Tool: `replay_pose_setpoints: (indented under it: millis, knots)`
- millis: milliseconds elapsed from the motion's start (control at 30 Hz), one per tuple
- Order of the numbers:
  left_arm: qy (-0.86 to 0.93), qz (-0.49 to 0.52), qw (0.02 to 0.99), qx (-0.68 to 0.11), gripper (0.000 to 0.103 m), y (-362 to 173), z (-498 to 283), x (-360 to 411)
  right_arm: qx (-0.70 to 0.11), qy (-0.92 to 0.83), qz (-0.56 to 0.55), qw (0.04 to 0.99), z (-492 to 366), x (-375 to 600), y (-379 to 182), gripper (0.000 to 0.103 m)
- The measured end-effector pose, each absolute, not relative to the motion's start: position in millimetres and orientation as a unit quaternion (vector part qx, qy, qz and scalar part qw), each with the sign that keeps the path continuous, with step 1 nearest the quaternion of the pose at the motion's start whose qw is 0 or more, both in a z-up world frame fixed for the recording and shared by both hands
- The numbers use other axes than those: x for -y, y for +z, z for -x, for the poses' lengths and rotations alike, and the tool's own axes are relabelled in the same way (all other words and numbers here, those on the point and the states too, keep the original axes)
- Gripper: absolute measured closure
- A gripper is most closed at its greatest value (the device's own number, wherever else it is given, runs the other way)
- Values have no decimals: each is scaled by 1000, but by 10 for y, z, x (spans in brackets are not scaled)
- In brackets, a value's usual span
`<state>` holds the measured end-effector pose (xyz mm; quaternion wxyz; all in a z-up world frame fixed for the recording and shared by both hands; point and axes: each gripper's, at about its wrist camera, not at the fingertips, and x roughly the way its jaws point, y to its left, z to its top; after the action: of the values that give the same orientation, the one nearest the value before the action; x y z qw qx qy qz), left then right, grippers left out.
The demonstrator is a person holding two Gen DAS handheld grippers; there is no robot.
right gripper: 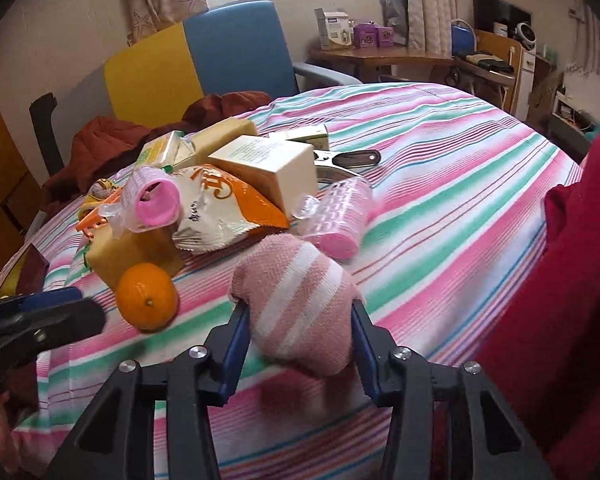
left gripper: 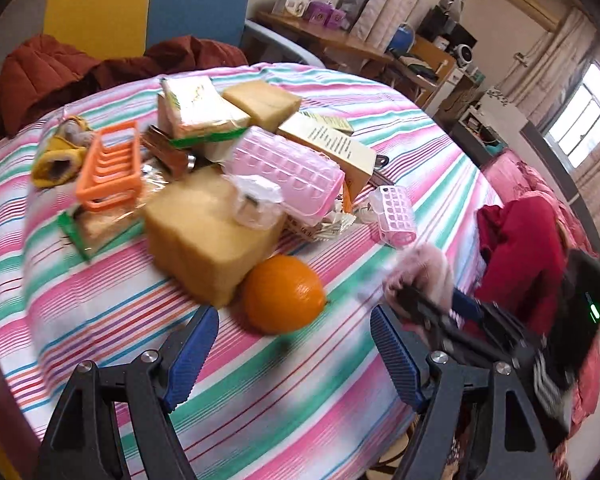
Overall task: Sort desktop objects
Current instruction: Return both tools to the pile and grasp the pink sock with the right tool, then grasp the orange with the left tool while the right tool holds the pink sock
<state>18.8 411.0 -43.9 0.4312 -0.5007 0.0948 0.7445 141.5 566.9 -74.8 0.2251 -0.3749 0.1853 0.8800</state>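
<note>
Right wrist view: my right claw (right gripper: pixel 298 330) pinches the pink sock (right gripper: pixel 296 300) to lift it — orange (right gripper: pixel 147 295) at nine o'clock; left claw (left gripper: pixel 294 354) spread.

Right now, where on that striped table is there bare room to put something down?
Bare striped cloth lies to the right of the pink roller and metal clip, out to the table's edge. Another free strip runs in front of the orange, under the left tool. The pile around the tan boxes is crowded.
</note>
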Motion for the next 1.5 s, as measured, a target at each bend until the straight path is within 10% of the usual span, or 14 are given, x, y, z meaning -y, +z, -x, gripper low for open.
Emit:
replay_pose_setpoints:
  millis: [267, 367, 1500]
  knots:
    - [752, 526, 387, -90, 26, -689, -127, -4344, -196, 884, 361, 221, -1504, -5669, -773, 54]
    - [756, 528, 376, -93, 49, -764, -100, -4301, -195, 886, 358, 220, -1510, -5652, -779, 54]
    - [756, 507, 413, -42, 50, -647, -272, -3370, -150, 899, 368, 182, -1440, -5213, -641, 54]
